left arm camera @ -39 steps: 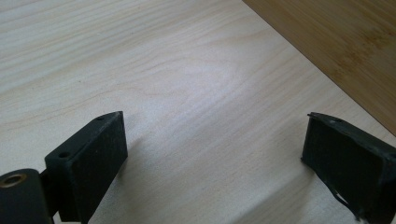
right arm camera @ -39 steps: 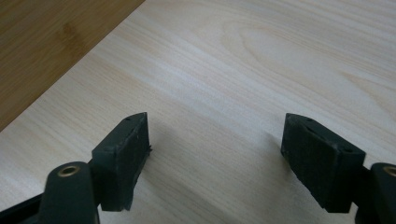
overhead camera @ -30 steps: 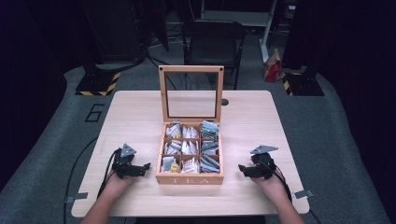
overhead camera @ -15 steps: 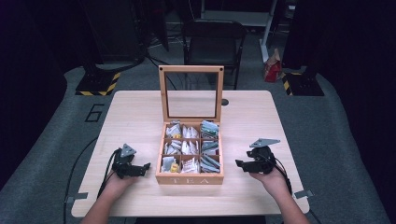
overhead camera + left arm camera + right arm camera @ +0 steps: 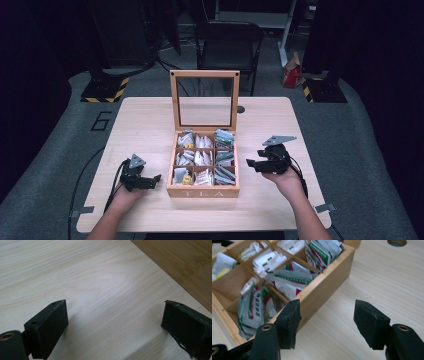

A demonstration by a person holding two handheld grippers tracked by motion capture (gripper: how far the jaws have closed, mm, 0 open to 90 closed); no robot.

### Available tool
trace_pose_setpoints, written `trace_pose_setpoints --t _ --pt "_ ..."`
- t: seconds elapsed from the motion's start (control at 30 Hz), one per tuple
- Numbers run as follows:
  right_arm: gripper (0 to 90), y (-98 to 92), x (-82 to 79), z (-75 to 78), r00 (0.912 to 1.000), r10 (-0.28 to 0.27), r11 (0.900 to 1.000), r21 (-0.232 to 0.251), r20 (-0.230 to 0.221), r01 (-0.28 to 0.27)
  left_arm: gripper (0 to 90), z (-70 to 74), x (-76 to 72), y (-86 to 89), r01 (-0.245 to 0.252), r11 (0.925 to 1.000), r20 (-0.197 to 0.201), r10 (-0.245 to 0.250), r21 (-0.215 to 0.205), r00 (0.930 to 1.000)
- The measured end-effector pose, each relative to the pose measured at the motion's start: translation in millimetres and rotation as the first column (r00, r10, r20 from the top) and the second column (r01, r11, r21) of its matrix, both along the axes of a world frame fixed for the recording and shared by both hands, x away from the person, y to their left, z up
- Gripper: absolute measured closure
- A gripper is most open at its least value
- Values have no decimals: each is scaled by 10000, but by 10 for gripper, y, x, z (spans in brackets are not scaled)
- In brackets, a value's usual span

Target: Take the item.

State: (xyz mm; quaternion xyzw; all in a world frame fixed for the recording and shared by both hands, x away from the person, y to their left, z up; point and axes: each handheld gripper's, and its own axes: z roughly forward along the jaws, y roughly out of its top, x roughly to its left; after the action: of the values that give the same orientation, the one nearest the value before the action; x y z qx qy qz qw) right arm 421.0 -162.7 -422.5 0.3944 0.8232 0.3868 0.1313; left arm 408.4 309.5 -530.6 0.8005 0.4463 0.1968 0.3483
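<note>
Sitting at the middle of the table (image 5: 150,120), the tea box (image 5: 202,190) stands open, its glass-paned lid (image 5: 204,100) upright at the far side. Nine compartments hold packets (image 5: 224,175): green-and-white ones in the right column, paler ones in the middle, and a yellow one (image 5: 186,179) at the near left. The word TEA shows on the near wall.

Your right gripper (image 5: 252,164) hangs just beside the box's right wall, raised off the table, jaws wide apart and gripping nothing. In the right gripper view (image 5: 325,322) its jaws point toward the wall's outer face, one jaw overlapping the rim, with the green-and-red packets (image 5: 287,282) just beyond. A round hole (image 5: 397,242) in the tabletop sits farther off.

Your left gripper (image 5: 155,179) lies low on the table near the box's left wall, apart from it. In the left gripper view (image 5: 113,320) its jaws are spread wide over bare wood, with the box's side (image 5: 185,262) crossing the upper right corner.

Beyond the table stands a chair (image 5: 227,45)
</note>
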Motion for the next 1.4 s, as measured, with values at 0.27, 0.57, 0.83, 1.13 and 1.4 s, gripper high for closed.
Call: trace_pose_setpoints --t 0.27,0.57,0.83,1.13,1.4 --pt "412 51 -12 111 9990 186 9998 89 411 -190 62 0 -2 -1 -22 10000 0 22 -5 10000" --pt "519 233 -176 144 9915 1032 9946 -169 790 -1022 62 0 -1 -1 -21 10000 -1 21 -6 10000" --pt "576 324 -217 65 9813 1759 9844 -55 785 -1760 62 0 0 -1 -2 10000 -11 2 -14 10000" --pt "638 411 -209 -84 9676 2487 9685 25 438 -2490 62 0 0 -1 3 10000 -10 -3 -14 10000" --pt "674 447 -200 -154 9622 2712 9624 113 251 -2716 62 0 0 0 3 10000 -8 -3 -11 10000"
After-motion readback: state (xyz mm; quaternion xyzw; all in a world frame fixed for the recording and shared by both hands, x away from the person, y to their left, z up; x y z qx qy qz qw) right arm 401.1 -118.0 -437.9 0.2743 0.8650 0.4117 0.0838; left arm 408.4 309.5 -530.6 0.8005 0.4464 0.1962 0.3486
